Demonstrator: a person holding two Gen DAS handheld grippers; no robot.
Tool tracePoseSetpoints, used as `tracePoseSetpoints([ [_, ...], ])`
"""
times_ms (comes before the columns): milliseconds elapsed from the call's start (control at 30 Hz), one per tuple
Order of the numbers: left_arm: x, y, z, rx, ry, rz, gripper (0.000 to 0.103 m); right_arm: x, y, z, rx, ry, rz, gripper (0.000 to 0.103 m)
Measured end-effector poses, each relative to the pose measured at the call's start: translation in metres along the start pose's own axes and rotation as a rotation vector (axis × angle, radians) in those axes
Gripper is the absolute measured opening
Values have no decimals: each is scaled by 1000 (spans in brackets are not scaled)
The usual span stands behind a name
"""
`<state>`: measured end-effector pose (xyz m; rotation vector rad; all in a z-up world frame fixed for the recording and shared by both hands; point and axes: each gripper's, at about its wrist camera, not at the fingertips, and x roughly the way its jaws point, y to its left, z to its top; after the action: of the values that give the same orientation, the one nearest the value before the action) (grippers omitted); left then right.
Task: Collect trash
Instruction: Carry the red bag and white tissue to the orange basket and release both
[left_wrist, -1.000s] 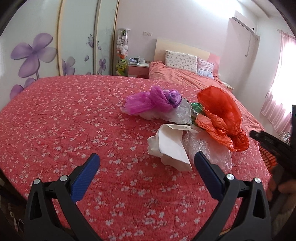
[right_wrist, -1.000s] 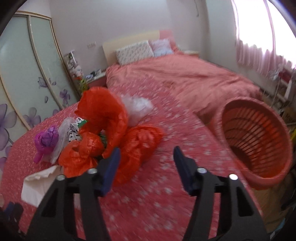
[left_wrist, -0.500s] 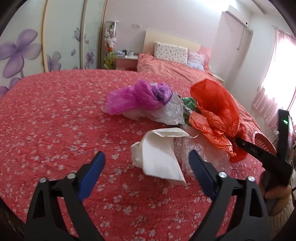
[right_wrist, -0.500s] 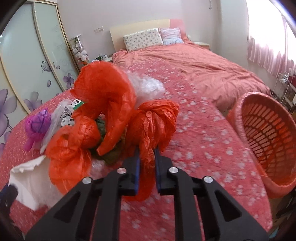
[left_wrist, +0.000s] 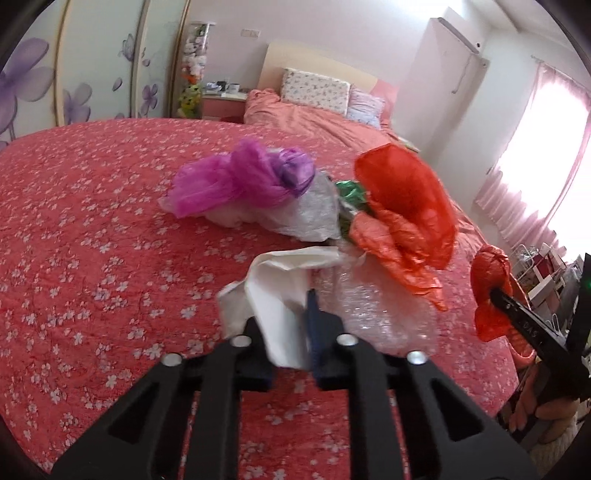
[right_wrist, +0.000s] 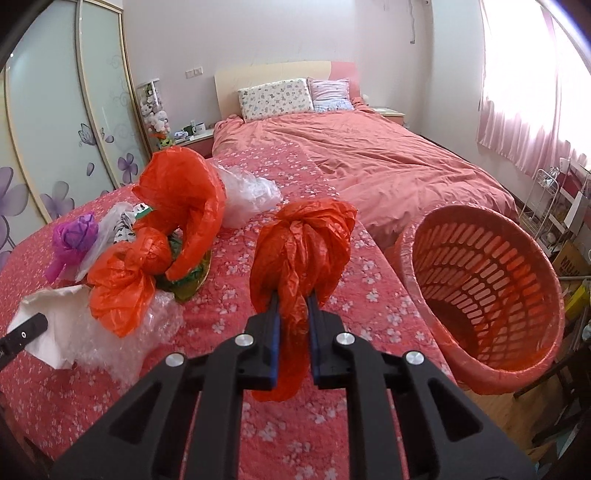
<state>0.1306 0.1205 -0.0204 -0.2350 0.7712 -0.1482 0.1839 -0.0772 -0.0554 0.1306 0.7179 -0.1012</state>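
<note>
While the left gripper (left_wrist: 291, 332) is closing on white paper (left_wrist: 275, 295), the right gripper (right_wrist: 292, 332) clamps a red bag (right_wrist: 301, 251), ready for the basket (right_wrist: 480, 280) at 3 o'clock.

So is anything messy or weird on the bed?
Yes. Crumpled trash is heaped on the red bedspread: a purple bag, orange bags, bubble wrap and white paper. Trash doesn't belong on a bed.

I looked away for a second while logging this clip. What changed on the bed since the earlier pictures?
The left gripper, wide open before, is closing on the white paper, now between its fingers. The right gripper shut on the small red bag and lifted it away from the pile. The purple bag, big red bag, bubble wrap and basket stayed put.
</note>
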Motion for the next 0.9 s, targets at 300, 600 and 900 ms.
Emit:
tracePoseSetpoints([
  [300, -20, -13, 2, 27, -42, -27, 2, -26, -2, -3, 3, -32, 16, 13],
  [600, -39, -38, 17, 61, -103, -62, 2, -58, -10, -5, 12, -79, 28, 13],
  [900, -36, -78, 23, 109, -118, -136, 2, -78, -32, -7, 44, -108, 23, 13],
])
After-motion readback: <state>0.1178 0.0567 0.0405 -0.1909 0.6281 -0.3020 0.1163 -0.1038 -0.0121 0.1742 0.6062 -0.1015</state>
